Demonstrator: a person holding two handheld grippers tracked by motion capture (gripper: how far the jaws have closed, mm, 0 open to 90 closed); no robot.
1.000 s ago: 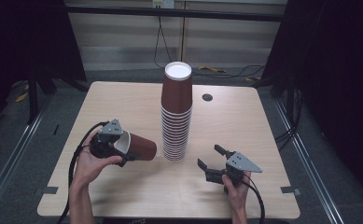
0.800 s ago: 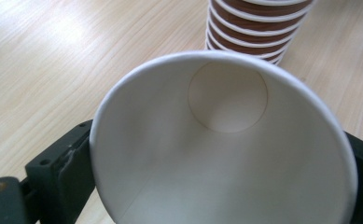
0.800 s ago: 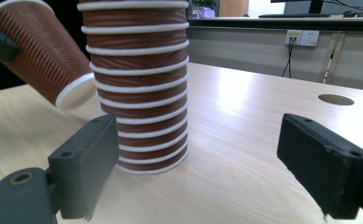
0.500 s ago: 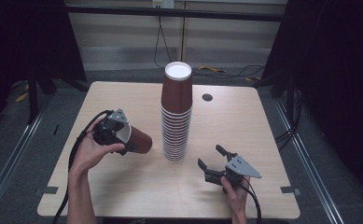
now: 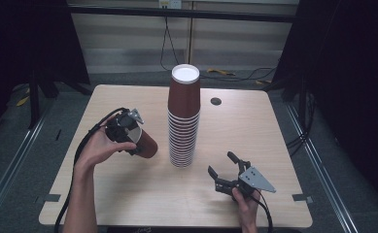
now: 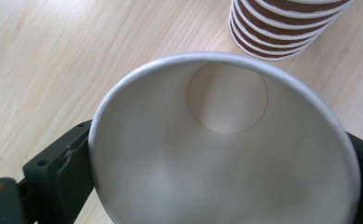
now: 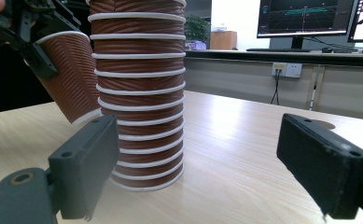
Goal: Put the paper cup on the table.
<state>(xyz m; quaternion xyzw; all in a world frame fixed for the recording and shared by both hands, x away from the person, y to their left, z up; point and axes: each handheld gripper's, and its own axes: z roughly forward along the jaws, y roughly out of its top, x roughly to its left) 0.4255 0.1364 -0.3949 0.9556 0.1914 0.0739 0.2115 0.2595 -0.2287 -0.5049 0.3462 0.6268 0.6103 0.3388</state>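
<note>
Left gripper (image 5: 128, 133) clamped on brown paper cup (image 5: 145, 144) at its rim, jaws just easing slightly wider; cup held tilted above table (image 5: 254, 126), just beside tall cup stack (image 5: 183, 121). Right gripper (image 5: 224, 167) released, nothing between jaws, low near stack base.

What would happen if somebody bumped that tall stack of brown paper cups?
The stack of brown paper cups would probably tip easily: it is tall and narrow on a small base, standing free on the table. Being thin paper, it likely weighs little, so a light push could slide it. The cups look loosely nested, so they might scatter and roll.
</note>
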